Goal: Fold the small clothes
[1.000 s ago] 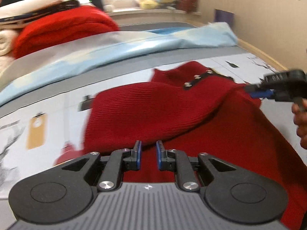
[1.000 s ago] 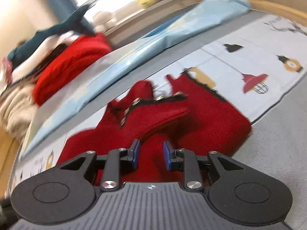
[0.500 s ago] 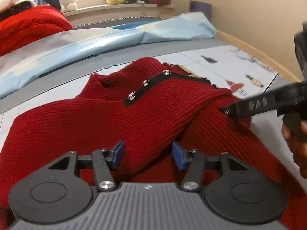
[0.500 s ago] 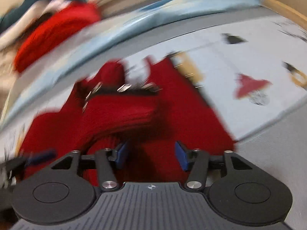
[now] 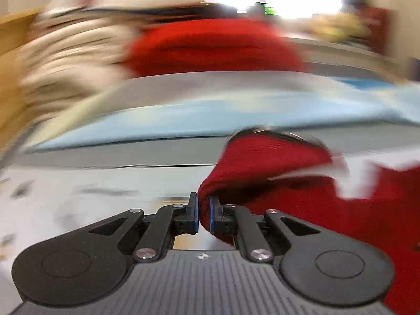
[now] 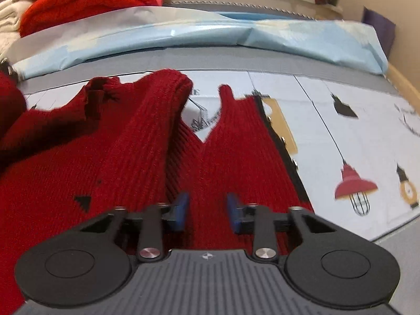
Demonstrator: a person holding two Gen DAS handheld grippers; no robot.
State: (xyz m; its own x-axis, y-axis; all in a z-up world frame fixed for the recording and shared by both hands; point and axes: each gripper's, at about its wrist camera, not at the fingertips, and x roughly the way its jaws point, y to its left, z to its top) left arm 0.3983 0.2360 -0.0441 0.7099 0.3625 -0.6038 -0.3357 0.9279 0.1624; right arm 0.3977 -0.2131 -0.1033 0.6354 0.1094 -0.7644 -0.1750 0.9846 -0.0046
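Ahead of the left tongs (image 5: pixel 203 214), badly blurred view: jaws have just been closing and now pinch a fold of the dark red knit garment (image 5: pixel 275 162), edge caught between the blue pads. Cloth trails off right across the printed sheet (image 5: pixel 105 183). Behind: a pale blue cover (image 5: pixel 183 113), a heap of red and cream clothes (image 5: pixel 210 44).

Right wrist view, sharper: right tongs (image 6: pixel 207 211) have just been closing too, but a gap remains; they hang over the garment (image 6: pixel 131 144) with knit showing between the pads, no pressing visible. Garment lies rumpled on the printed sheet (image 6: pixel 354 120), one sleeve end doubled over near the neckline.

Progress, judged: early. One edge gripped, no tidy fold made; sleeves and body need laying flat.
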